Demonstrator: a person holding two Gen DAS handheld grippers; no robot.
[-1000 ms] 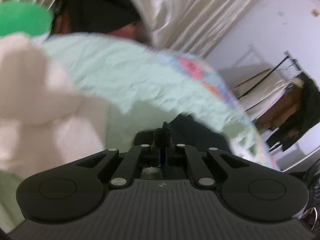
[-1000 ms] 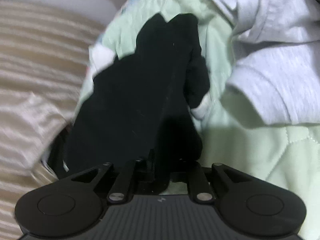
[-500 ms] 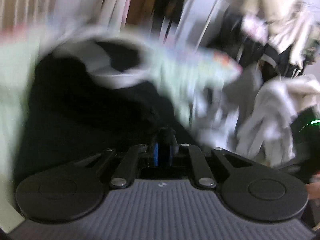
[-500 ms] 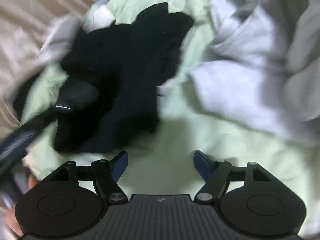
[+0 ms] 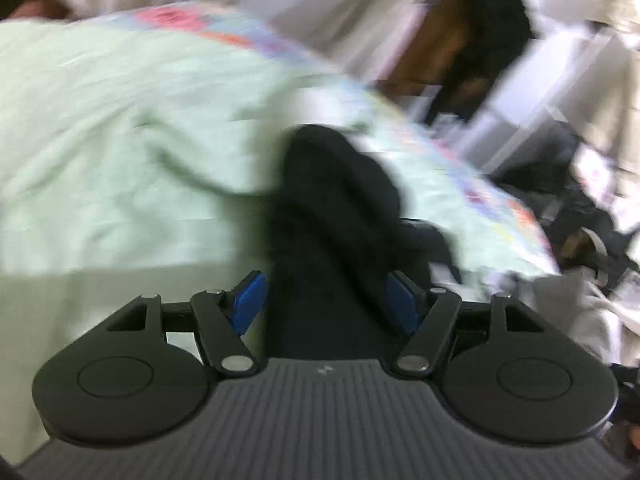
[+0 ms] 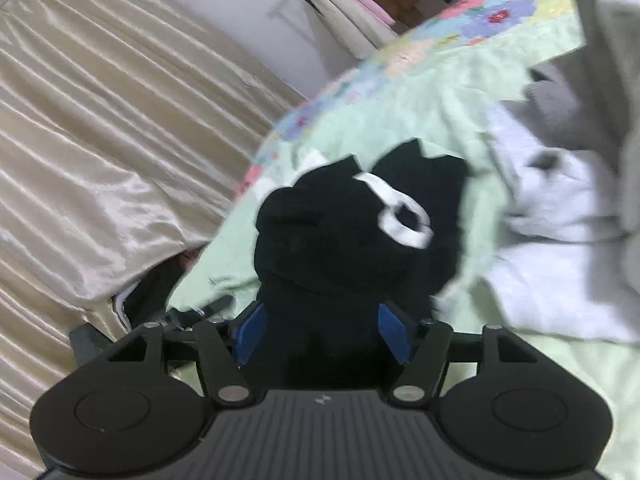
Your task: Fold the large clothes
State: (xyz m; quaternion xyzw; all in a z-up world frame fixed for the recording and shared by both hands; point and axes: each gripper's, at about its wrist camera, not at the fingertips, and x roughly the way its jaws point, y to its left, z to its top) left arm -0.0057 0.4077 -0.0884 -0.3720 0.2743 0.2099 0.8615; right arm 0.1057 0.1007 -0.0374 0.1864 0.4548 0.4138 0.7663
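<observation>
A black garment point(image 5: 336, 200) lies bunched on the pale green bed cover point(image 5: 120, 140). In the blurred left wrist view my left gripper point(image 5: 327, 304) is open, and the black cloth runs between its blue pads point(image 5: 250, 304). The right wrist view shows the same black garment point(image 6: 340, 248) crumpled in a heap, with a white ring-shaped mark point(image 6: 404, 216) on top. My right gripper point(image 6: 322, 330) is open too, its blue pads point(image 6: 394, 330) on either side of the heap's near end. Whether the pads touch the cloth I cannot tell.
Pale grey garments point(image 6: 560, 240) are piled on the green cover point(image 6: 380, 128) to the right of the black one. A beige curtain point(image 6: 100, 140) hangs at the left. A clothes rack with dark clothes point(image 5: 472, 40) and more heaped laundry point(image 5: 580, 200) stand beyond the bed's floral edge.
My left gripper went from shut to open. My right gripper let go of the black garment half a second ago and has moved back up to it, still open. Both views swung.
</observation>
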